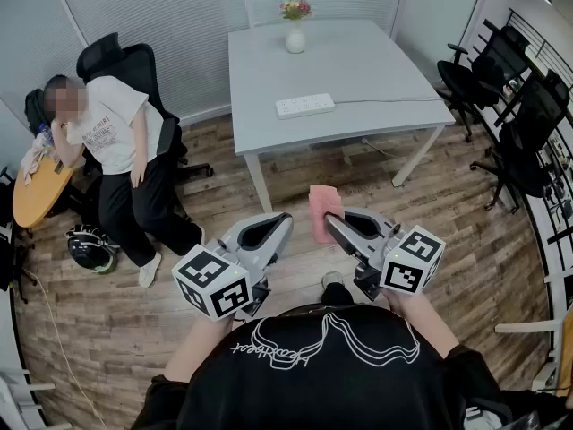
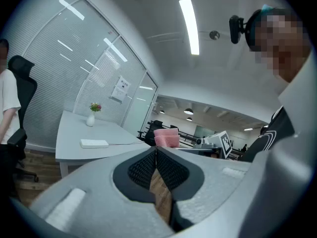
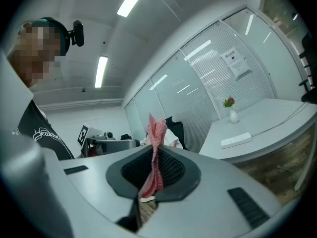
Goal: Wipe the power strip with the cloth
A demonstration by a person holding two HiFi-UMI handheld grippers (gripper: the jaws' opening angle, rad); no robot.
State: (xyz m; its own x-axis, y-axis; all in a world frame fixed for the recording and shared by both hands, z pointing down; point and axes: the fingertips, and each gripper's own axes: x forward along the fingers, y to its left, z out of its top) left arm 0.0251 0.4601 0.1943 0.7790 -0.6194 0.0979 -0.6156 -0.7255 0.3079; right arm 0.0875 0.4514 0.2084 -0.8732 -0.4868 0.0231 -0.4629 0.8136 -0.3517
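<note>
A white power strip [image 1: 304,106] is lying flat near the front edge of the counter [image 1: 367,61], its cord trailing off toward the counter's side. Well short of the power strip, out over the wooden floor [image 1: 116,321], the right gripper [image 1: 330,219] is clenching a pink cloth [image 1: 322,206], which is standing up folded between its jaws. Beside it, the left gripper [image 1: 285,219] is squeezed closed on nothing. The cloth looks soft and light, likely to flop unless pinched at a fold, as here. The power strip seems rigid yet light enough to slide when rubbed. Beyond the power strip a vase of flowers [image 1: 295,32] is standing, and far to one side a person [image 1: 121,159] is sitting.
</note>
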